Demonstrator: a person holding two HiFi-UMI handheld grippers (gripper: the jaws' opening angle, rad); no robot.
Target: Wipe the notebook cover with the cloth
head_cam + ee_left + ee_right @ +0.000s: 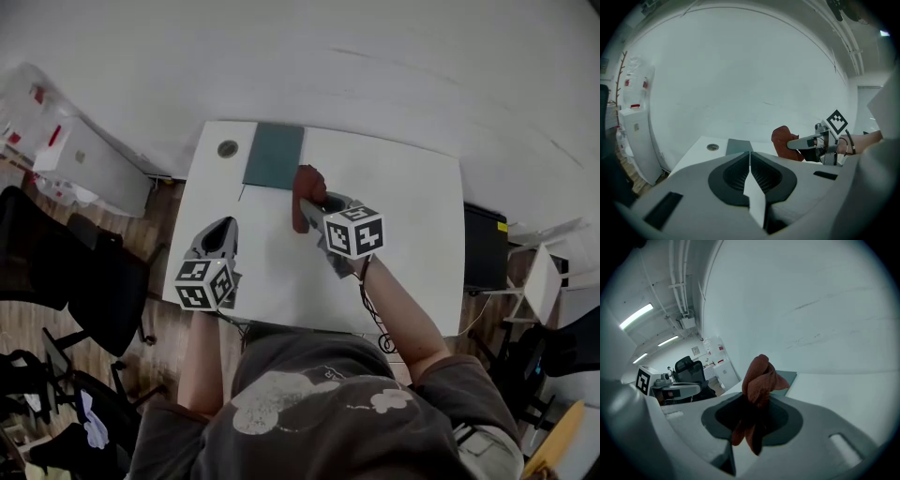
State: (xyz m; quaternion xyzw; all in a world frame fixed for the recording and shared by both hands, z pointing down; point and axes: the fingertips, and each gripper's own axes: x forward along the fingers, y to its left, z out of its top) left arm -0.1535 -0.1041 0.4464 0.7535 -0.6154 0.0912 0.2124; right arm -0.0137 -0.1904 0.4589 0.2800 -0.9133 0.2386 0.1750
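**Head view.** A white tabletop (412, 244) carries a dark teal notebook (274, 156), which lies flat at the far edge beside a round cable port (228, 148). The right gripper (312, 214) holds a rust-red cloth (307, 192) just beside the notebook's near right corner. Whether the cloth touches the cover cannot be told. The left gripper (223, 228) sits nearer the person, apart from both.

**Left gripper view.** The fingers (740, 171) of the left gripper (750, 155) are pressed together with nothing between them. Beyond them are the notebook (738, 146) and the cloth (782, 138), which hangs from the right gripper (799, 143).

**Right gripper view.** The right gripper (757, 405) is clamped on the cloth (759, 378), which bunches above the fingers and trails below them. An edge of the notebook (790, 376) shows behind it.

**Handling (judgement).** The cloth looks soft, light and limp, and a grip low on the bunch would leave a loose pad for wiping. The notebook looks thin and light, so it may slide on the smooth tabletop. Pinning a corner with the free gripper would steady it.
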